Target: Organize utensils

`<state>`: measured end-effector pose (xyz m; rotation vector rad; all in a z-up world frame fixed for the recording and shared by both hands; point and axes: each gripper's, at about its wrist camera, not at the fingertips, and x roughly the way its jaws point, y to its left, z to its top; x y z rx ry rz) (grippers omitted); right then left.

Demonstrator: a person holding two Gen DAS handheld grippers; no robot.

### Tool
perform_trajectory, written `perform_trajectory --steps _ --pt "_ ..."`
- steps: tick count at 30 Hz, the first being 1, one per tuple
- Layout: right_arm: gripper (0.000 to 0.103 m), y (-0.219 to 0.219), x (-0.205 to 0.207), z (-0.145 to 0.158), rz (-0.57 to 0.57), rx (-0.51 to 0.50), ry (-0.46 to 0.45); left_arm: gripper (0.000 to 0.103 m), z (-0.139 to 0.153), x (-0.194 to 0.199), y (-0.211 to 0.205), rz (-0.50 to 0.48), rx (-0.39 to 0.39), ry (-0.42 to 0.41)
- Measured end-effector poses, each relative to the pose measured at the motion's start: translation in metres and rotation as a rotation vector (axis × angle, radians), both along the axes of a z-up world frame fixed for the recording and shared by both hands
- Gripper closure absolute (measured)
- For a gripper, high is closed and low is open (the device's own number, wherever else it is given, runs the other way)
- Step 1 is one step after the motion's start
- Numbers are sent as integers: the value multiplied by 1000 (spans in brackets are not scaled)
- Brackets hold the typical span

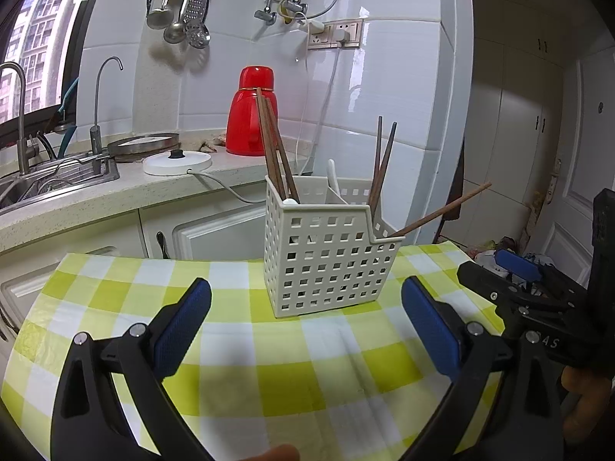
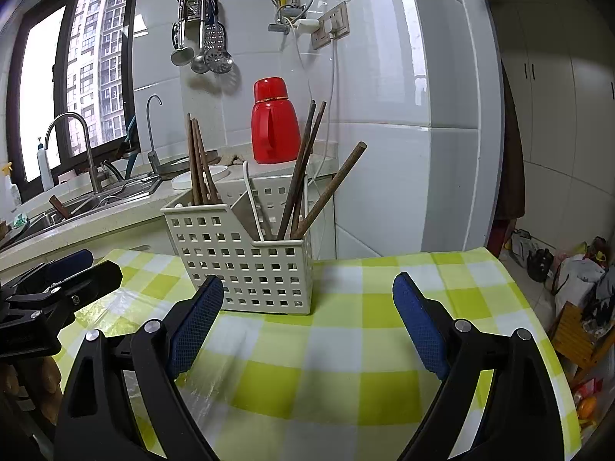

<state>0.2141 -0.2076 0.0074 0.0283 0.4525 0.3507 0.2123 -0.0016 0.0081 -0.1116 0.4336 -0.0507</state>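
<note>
A white perforated utensil basket (image 1: pixel 326 261) stands on the green checked tablecloth (image 1: pixel 230 353); it also shows in the right wrist view (image 2: pixel 246 265). Brown chopsticks (image 1: pixel 275 150) stand in its left part, and more chopsticks (image 1: pixel 382 165) lean in its right part, one (image 1: pixel 442 211) tilted far right. A white spoon handle (image 2: pixel 251 199) stands in the middle. My left gripper (image 1: pixel 306 328) is open and empty in front of the basket. My right gripper (image 2: pixel 307 326) is open and empty, just right of the basket's front. Each gripper shows at the edge of the other's view.
A kitchen counter (image 1: pixel 115 192) with a sink (image 1: pixel 57 176), a white kettle base (image 1: pixel 177 163) and a red thermos (image 1: pixel 250 115) runs behind the table. Ladles hang on the tiled wall (image 1: pixel 184 11). Bags and clutter lie on the floor at right (image 2: pixel 576 280).
</note>
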Motion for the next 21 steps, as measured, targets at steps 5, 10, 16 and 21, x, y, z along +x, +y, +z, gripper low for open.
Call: perform_trajectory --steps 5,10,16,21 --pt "19 0 -1 0 -2 -1 -2 7 0 0 0 1 1 0" --pt "19 0 -1 0 -1 -2 -1 7 0 0 0 0 0 0" --pt "19 0 -1 1 0 1 0 7 0 0 0 0 -2 0" --pt "19 0 -2 1 1 1 -2 6 0 0 0 -2 -1 1"
